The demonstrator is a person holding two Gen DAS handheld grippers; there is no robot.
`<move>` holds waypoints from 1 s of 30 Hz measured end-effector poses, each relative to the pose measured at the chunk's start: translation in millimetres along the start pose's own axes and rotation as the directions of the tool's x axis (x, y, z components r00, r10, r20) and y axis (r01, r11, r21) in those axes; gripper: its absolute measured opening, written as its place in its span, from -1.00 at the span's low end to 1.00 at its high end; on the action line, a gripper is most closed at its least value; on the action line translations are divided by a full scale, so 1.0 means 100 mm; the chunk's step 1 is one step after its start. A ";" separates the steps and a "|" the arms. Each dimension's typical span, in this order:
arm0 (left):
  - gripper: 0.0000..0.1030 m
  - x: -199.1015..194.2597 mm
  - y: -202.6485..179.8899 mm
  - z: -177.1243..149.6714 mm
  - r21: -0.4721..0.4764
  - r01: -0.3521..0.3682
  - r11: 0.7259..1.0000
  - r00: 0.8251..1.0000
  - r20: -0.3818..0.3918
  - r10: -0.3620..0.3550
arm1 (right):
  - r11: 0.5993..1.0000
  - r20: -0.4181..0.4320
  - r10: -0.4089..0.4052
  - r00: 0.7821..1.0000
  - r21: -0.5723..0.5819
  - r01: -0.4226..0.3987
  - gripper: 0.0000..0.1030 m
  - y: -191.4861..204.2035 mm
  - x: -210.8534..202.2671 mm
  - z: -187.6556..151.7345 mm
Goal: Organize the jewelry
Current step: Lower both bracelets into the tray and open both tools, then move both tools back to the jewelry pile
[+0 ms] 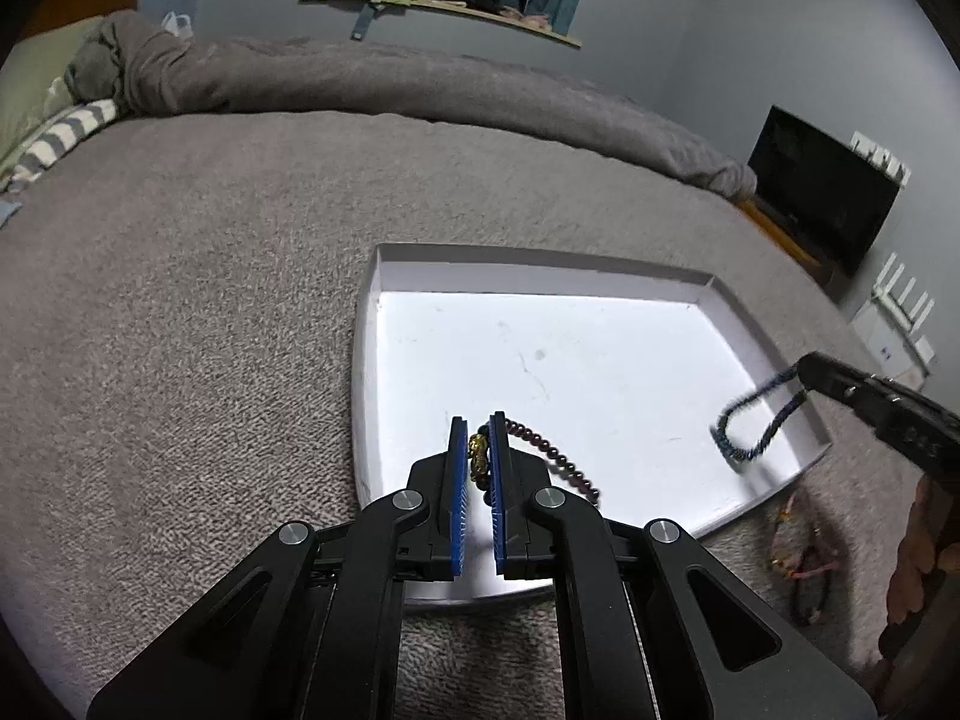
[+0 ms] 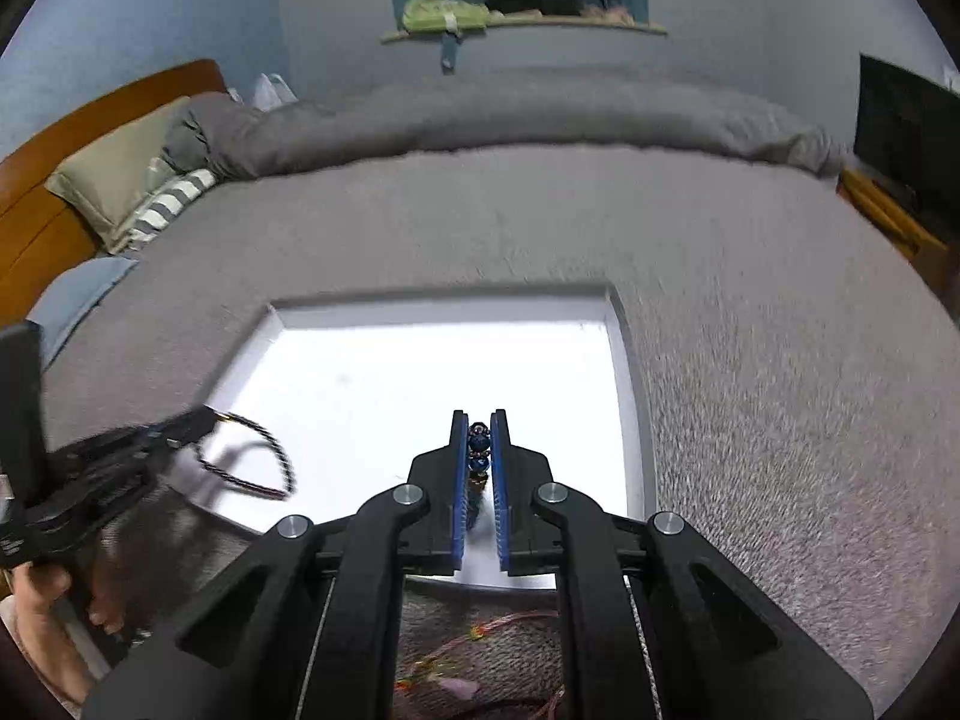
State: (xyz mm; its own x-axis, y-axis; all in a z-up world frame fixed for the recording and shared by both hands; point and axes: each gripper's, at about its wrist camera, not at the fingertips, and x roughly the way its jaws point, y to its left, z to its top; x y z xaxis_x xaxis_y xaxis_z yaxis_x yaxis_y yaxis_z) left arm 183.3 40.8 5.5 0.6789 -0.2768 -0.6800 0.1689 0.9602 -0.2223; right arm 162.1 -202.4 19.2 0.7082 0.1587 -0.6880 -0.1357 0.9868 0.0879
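Observation:
A shallow white tray point(image 1: 384, 276) lies on the grey bed cover; it also shows in the right wrist view point(image 2: 624, 360). My left gripper point(image 1: 479, 423) is shut on a dark red bead bracelet with a gold charm point(image 1: 558, 459), which hangs over the tray's near left part; it shows as a loop in the right wrist view point(image 2: 264, 462). My right gripper point(image 2: 479, 417) is shut on a blue bead bracelet point(image 2: 478, 438). In the left wrist view that bracelet point(image 1: 756, 426) hangs over the tray's right edge from the right gripper point(image 1: 807, 375).
Several more cords and bracelets point(image 1: 804, 564) lie on the cover just off the tray's near right corner, also below my right gripper point(image 2: 468, 654). A rolled grey duvet point(image 1: 420, 78) and pillows point(image 2: 120, 180) lie at the far side. A dark TV point(image 1: 822, 180) stands right.

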 end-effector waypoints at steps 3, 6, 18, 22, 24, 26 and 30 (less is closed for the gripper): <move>-0.86 0.01 0.00 0.00 0.009 -0.006 1.000 1.000 -0.001 0.006 | 0.999 -0.036 -0.038 0.999 0.015 0.039 -0.86 -0.08 0.14 -0.07; -0.74 0.01 0.00 0.00 0.010 -0.014 1.000 1.000 -0.001 0.014 | 0.998 -0.062 -0.055 0.997 0.038 0.058 -0.82 -0.17 0.21 -0.14; 0.04 -0.18 -0.11 -0.03 0.037 -0.019 0.999 0.998 0.065 0.017 | 0.993 0.040 -0.116 0.992 0.027 0.115 0.04 -0.17 -0.09 -0.24; 0.35 -0.29 -0.17 -0.03 0.047 -0.019 0.999 0.996 0.092 0.014 | 0.993 0.048 -0.119 0.992 0.020 0.119 0.25 -0.17 -0.17 -0.28; 0.53 -0.36 -0.21 -0.04 0.056 -0.034 0.998 0.993 0.115 0.027 | 0.991 0.064 -0.135 0.989 0.015 0.134 0.35 -0.18 -0.22 -0.31; 0.61 -0.45 -0.25 -0.05 0.064 -0.055 0.996 0.989 0.138 0.046 | 0.988 0.079 -0.153 0.985 0.009 0.153 0.48 -0.19 -0.28 -0.34; 0.77 -0.60 -0.30 -0.12 0.057 -0.065 0.996 0.985 0.163 0.055 | 0.987 0.117 -0.160 0.980 0.002 0.161 0.85 -0.18 -0.42 -0.41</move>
State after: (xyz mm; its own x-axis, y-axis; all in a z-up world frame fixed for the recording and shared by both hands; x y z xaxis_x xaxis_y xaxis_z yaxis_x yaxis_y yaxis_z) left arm 129.3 27.9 44.6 0.7946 -0.2138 -0.5683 0.1646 0.9768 -0.1374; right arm 106.8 -227.8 17.2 0.7966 0.0010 -0.6045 -0.0183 0.9996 -0.0225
